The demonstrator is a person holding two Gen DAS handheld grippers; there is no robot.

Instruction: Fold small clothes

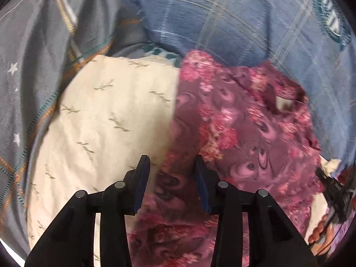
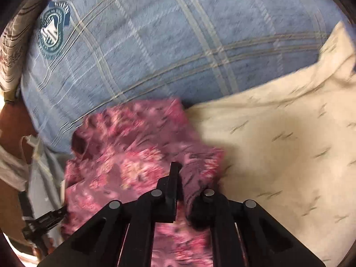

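Maroon floral cloth (image 1: 240, 120) lies under and ahead of my left claw (image 1: 171, 166), whose fingers stand apart with nothing between them; its left edge runs ahead of that claw, cream leaf-print fabric (image 1: 106, 120) lying bare beyond it. My right claw (image 2: 184, 178) is clenched on a bunched fold of the cloth (image 2: 133, 151). Blue plaid bedding (image 2: 169, 51) fills the space ahead; grey star-print fabric (image 1: 26, 77) lies far left.

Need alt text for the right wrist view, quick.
The right gripper is shut on a fold of the pink floral garment, which lies across a cream leaf-print cloth. A blue plaid bedcover fills the background.
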